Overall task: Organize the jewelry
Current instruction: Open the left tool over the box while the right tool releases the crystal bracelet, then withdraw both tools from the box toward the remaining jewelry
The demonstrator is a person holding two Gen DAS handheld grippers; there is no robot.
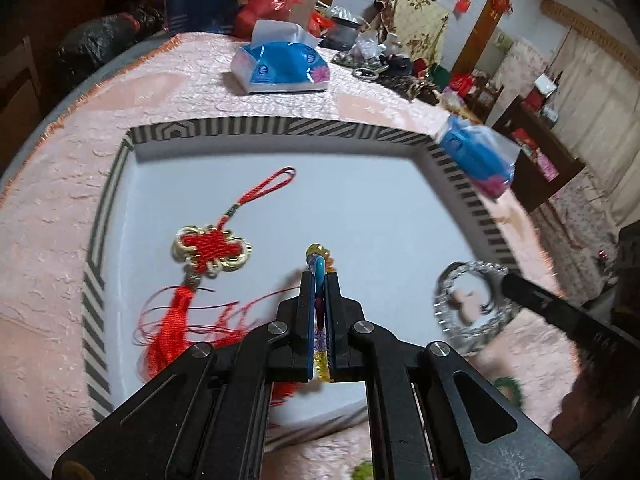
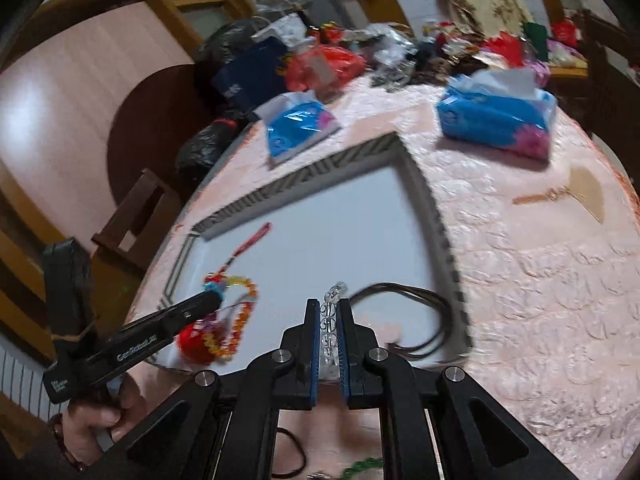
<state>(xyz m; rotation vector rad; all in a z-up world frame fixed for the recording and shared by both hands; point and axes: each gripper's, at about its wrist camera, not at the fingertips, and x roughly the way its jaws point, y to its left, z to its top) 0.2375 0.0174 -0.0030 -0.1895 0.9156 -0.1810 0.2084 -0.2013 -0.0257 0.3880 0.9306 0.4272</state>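
Note:
A striped-rim tray (image 1: pixel 280 125) with a white floor lies on the pink tablecloth. In it rests a red Chinese knot with a tassel (image 1: pixel 212 254). My left gripper (image 1: pixel 319 276) is shut on a multicoloured bead bracelet (image 1: pixel 316 252), held over the tray near the knot. My right gripper (image 2: pixel 329 304) is shut on a clear crystal bracelet (image 2: pixel 334 294) above the tray's near edge. The crystal bracelet (image 1: pixel 468 300) hangs from the right gripper (image 1: pixel 505 280) just outside the tray's right rim. The right wrist view shows the left gripper (image 2: pixel 214 299) with the coloured beads (image 2: pixel 244 312) dangling. A dark cord necklace (image 2: pixel 420 320) lies in the tray (image 2: pixel 320 168).
Two blue tissue packs (image 1: pixel 280 68) (image 1: pixel 478 156) sit beyond the tray. Bags and clutter crowd the table's far side. A green bead bracelet (image 1: pixel 509 390) and a black loop (image 2: pixel 294 454) lie on the cloth near me. A hand (image 2: pixel 92 428) grips the left tool's handle.

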